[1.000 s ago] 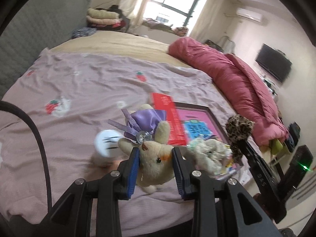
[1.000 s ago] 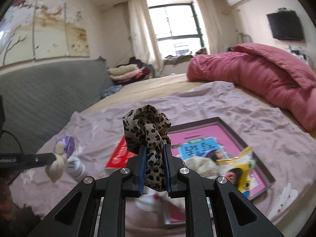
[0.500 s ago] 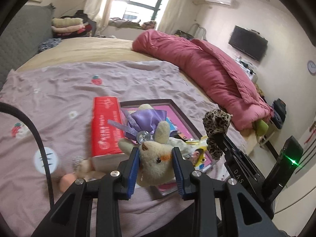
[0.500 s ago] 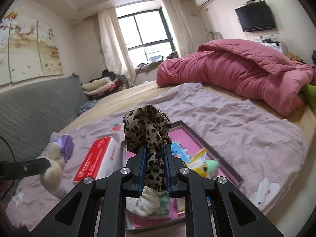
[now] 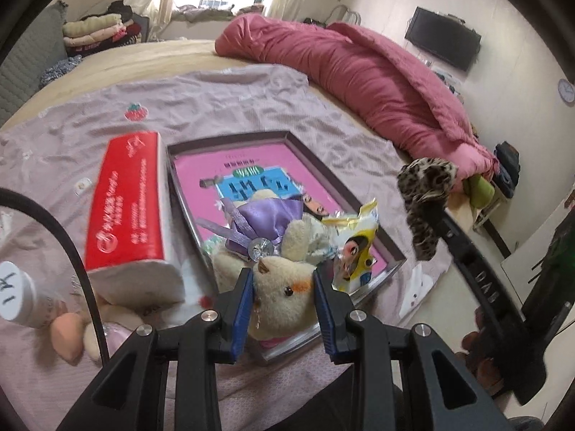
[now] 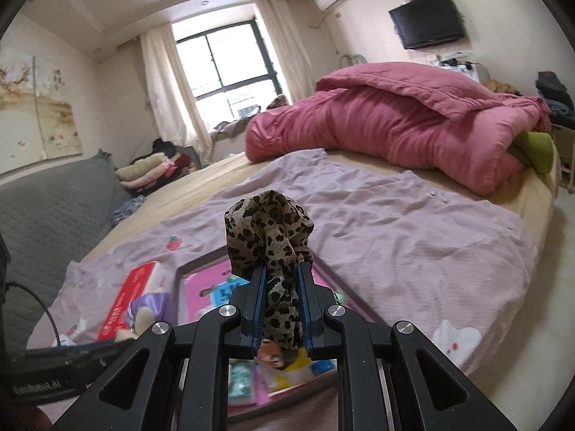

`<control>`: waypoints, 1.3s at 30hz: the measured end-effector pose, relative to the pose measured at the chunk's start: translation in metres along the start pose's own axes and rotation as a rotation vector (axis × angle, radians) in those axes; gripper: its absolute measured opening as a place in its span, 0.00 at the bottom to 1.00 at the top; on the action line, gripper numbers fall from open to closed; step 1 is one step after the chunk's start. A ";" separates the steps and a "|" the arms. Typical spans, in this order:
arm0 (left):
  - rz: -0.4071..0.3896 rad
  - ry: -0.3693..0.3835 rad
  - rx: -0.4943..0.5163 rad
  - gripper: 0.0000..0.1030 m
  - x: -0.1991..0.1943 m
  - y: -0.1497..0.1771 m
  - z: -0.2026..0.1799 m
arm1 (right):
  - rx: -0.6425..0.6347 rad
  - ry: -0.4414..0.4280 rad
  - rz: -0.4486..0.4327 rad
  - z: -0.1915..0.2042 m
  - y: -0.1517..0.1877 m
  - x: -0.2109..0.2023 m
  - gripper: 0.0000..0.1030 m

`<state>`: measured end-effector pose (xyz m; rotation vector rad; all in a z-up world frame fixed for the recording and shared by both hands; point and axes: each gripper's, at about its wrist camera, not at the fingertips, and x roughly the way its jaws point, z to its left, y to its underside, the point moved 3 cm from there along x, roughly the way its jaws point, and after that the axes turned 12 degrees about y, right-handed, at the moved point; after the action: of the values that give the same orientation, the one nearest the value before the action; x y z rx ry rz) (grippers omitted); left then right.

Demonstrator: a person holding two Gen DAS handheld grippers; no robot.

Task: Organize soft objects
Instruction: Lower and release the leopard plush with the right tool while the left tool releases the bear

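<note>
My left gripper (image 5: 282, 287) is shut on a cream plush toy (image 5: 282, 292) with a purple satin bow (image 5: 266, 221), held over the near end of a dark-framed tray (image 5: 359, 203) with a pink picture bottom. My right gripper (image 6: 281, 287) is shut on a leopard-print cloth (image 6: 267, 228), held above the same tray (image 6: 350, 296); the cloth also shows at the right of the left wrist view (image 5: 426, 185). A yellow snack packet (image 5: 354, 248) and a pale soft bundle lie in the tray.
A red tissue pack (image 5: 124, 208) lies left of the tray on the mauve sheet (image 5: 222, 100). A white cylinder (image 5: 16, 292) and peach sponges (image 5: 64, 332) sit at the near left. A pink duvet (image 6: 399, 131) lies along the bed's far right side.
Both grippers have swung right over the bed, each still holding its item. The plush toy now hangs over the tray's near end; the white cylinder has slid to the left edge of view.
</note>
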<state>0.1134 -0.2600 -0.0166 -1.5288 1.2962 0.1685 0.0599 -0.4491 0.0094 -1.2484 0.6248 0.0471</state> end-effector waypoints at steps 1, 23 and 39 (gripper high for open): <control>0.005 -0.002 0.001 0.32 0.003 0.001 0.001 | 0.007 0.007 0.004 -0.004 0.001 0.002 0.16; 0.064 0.008 -0.034 0.33 0.040 0.010 0.020 | -0.029 0.078 0.172 -0.007 0.015 0.054 0.18; 0.060 0.006 -0.054 0.33 0.042 0.011 0.026 | -0.027 0.057 0.252 -0.007 0.020 0.091 0.18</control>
<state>0.1347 -0.2648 -0.0624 -1.5380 1.3527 0.2393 0.1255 -0.4761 -0.0513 -1.1943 0.8311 0.2305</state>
